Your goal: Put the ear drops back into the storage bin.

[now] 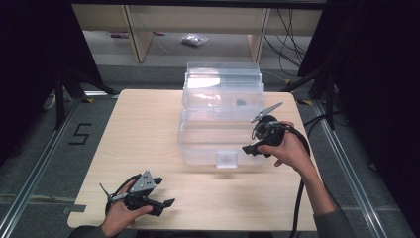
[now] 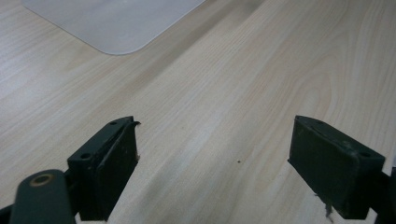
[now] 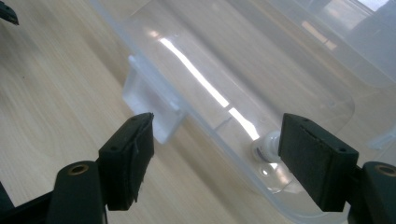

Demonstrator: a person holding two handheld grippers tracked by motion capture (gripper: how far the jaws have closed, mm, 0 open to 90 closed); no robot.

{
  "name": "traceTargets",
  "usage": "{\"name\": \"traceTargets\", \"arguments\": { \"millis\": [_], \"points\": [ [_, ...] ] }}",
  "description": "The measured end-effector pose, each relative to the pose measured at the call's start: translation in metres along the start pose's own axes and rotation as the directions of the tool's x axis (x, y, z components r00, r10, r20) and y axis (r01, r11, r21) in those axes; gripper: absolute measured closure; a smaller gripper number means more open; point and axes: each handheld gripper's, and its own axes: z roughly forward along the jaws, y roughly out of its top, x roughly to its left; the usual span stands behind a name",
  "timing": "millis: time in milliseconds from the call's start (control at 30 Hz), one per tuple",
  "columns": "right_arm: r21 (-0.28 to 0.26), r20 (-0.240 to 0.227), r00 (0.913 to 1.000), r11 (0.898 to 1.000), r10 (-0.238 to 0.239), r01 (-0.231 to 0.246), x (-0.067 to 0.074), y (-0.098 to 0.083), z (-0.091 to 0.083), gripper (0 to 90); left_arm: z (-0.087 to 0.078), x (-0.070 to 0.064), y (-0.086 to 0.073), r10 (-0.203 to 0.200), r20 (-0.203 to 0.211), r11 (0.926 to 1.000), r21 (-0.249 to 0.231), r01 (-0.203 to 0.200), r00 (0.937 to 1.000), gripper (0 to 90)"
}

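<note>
The clear plastic box (image 1: pixel 221 116) stands at the middle of the far half of the counter (image 1: pixel 143 144), its lid raised at the back and its latch tab (image 1: pixel 227 159) facing the person; it looks light and thin-walled, stiff enough at the rim but likely to flex along the long sides, and its glossy surface will probably be slippery under hard pads; the safest places to take hold would seem to be the thickened front rim or the latch tab (image 3: pixel 152 109), where the plastic is doubled and gives the jaws an edge to bite on, rather than the smooth wall; a small clear bottle-like thing with a white neck (image 3: pixel 267 148) lies inside near the front right corner, though what it is cannot be told for sure; the right gripper (image 1: pixel 255 147) hangs just above the box's front right corner, the hand curled around its body from the right and the jaws pointing down and to the left; in the right gripper view its jaws stand wide with the rim between them, neither pad pressing on it; the left gripper (image 1: pixel 163 204) rests low near the front left edge of the counter, well apart from the box, held level in the left hand (image 1: pixel 121 215); its jaws are spread wide over bare wood, holding nothing.
</note>
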Motion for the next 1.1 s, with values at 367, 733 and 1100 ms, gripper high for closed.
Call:
{"name": "traceTargets", "arguments": {
  "millis": [367,733,1100],
  "points": [
    [-0.039,-0.026,0.9996,0.999,-0.014,0.013,0.018,-0.013,0.001,26.6,-0.001,0.0,0.0,-0.003,0.004,1.0,0.003,0.003,1.0,14.8],
    [-0.087,-0.047,0.9985,0.996,-0.029,0.025,0.026,-0.027,0.003,25.7,-0.002,0.0,0.001,0.015,-0.006,0.9999,0.004,-0.015,0.9999,14.8],
    [-0.118,-0.073,0.9964,0.992,-0.044,0.035,0.032,-0.034,0.003,22.6,-0.002,0.0,0.001,0.023,-0.004,0.9997,0.011,-0.023,0.9997,14.8]
  ]
}}
